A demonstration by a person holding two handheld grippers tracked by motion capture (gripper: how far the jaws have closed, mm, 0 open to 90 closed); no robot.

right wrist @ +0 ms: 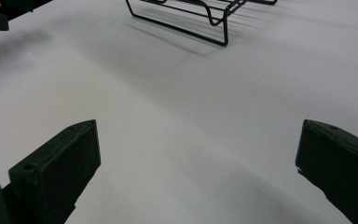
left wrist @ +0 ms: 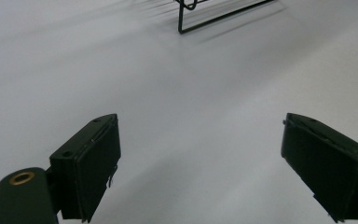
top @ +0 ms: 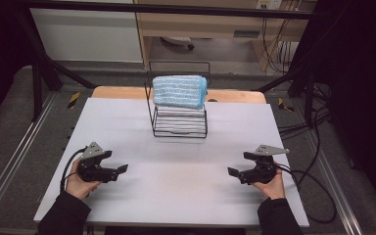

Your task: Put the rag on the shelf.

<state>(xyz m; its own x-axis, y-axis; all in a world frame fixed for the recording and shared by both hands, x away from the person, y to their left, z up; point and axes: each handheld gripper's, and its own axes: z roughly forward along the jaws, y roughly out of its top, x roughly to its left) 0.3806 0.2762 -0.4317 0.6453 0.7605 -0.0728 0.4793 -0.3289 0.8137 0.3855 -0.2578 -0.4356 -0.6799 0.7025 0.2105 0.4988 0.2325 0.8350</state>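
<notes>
White table [top: 176, 186] lies bare under my jaws, both pairs spread wide and holding nothing. My left gripper [top: 122, 169] sits at eight o'clock, my right gripper [top: 231, 171] at four. At twelve, well apart, the towel [top: 179, 91] rests on the rack [top: 179, 122]; I judge nothing started, reaching and gripping all ahead. Gripper views catch the rack's base wires; the high view adds the towel.

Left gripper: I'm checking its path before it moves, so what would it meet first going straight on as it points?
Probably nothing soon: the left gripper faces bare table. The wire rack sits ahead, slightly right; depth is unclear.
</notes>
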